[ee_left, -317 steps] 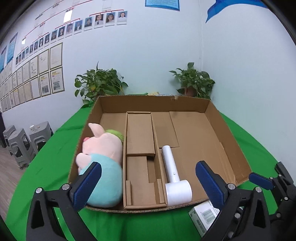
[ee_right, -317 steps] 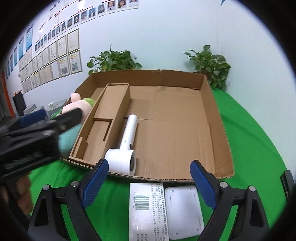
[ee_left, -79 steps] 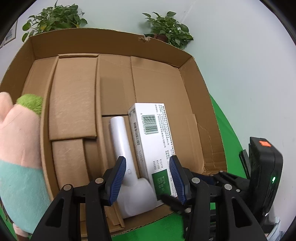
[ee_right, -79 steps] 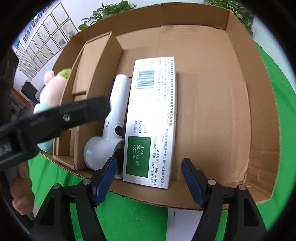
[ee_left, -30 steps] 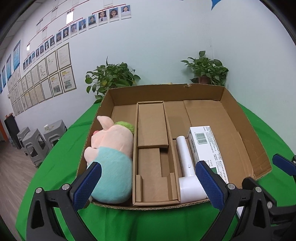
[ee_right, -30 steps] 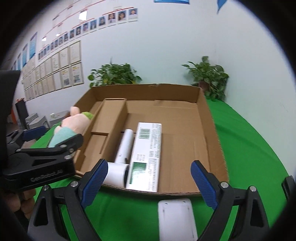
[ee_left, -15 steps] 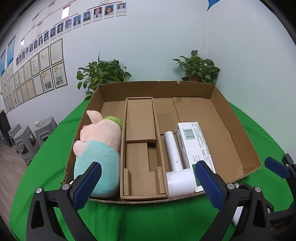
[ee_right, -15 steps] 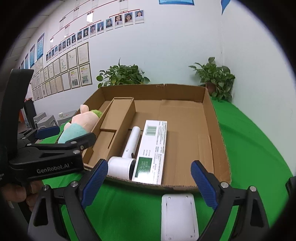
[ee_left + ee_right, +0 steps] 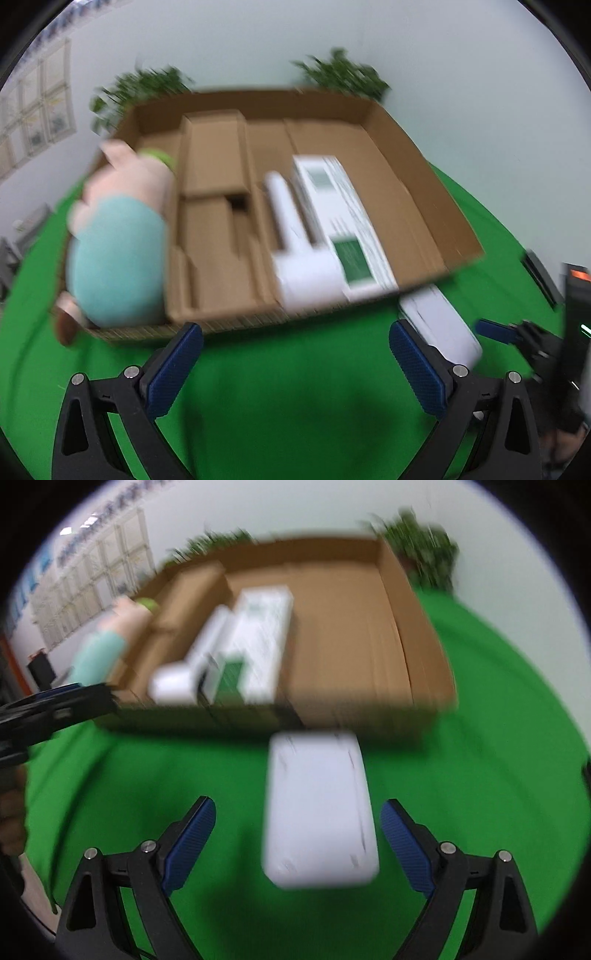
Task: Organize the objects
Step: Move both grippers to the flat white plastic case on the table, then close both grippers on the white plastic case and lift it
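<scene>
— Pad, the flat white one: where is it?
— On the green worktop, just outside the carton's near wall, lying flat. In the right wrist view it sits ahead of the right gripper, roughly in line with the gap between the two blue fingers, and nothing touches it.
— State of the right jaws?
— Wide apart, empty.
— And the left?
— Left gripper is also spread wide and holds nothing. It hangs over bare green cloth in front of the carton. The pad shows at its right, just behind the right finger.
— What is in the carton?
— From left to right in the left wrist view: a plush pig in a teal shirt against the left wall, a cardboard insert, a white hair dryer with its handle pointing to the far wall, and a long white box with a green label, lying beside the dryer and touching it. The right part of the carton floor is bare cardboard.
— Anything behind?
— Two potted plants against a pale wall. Both views are blurred, so print on the box cannot be read.
</scene>
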`<control>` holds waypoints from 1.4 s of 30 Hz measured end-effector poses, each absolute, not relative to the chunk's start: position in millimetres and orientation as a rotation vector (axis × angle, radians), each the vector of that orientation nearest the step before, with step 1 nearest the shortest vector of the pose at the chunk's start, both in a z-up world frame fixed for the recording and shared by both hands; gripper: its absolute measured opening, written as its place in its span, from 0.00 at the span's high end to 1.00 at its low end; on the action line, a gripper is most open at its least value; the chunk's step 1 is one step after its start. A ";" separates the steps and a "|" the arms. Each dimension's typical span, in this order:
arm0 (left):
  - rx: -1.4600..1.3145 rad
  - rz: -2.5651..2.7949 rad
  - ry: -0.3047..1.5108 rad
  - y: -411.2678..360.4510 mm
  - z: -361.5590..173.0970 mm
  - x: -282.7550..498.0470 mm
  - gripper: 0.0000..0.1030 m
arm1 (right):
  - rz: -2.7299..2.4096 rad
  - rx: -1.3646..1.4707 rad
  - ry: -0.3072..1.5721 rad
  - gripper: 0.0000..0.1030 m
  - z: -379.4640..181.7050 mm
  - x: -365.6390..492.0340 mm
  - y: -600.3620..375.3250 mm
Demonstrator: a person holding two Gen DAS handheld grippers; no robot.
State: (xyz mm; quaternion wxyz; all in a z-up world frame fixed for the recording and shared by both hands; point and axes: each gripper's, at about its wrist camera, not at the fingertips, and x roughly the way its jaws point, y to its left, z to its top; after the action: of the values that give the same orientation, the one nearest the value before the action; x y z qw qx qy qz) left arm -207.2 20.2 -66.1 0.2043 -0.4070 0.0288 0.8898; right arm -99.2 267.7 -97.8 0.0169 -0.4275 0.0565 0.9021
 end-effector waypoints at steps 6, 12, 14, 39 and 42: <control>-1.271 2.360 -0.042 23.9 -101.9 -207.4 0.03 | 2.727 -1.433 0.103 0.35 -112.5 -98.7 265.3; -1.310 2.285 -0.118 19.7 -111.0 -205.2 0.03 | 2.762 -1.462 0.051 0.37 -110.6 -96.6 241.5; -1.355 2.198 -0.218 12.9 -116.1 -209.4 0.05 | 2.806 -1.494 0.053 0.37 -109.1 -92.2 224.6; -1.406 2.143 -0.426 -22.7 -130.1 -184.6 0.39 | 3.097 -1.682 0.093 0.37 -103.5 -68.9 168.6; -1.417 2.157 -0.433 -24.9 -130.3 -183.3 0.43 | 3.092 -1.683 0.072 0.37 -103.3 -66.5 164.7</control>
State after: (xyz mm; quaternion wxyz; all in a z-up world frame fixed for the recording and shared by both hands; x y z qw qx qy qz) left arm -183.3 -24.9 -130.3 0.2590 -0.5230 -0.1599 0.7961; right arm -66.5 164.6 -103.3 -0.1885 -0.4695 0.0201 0.8623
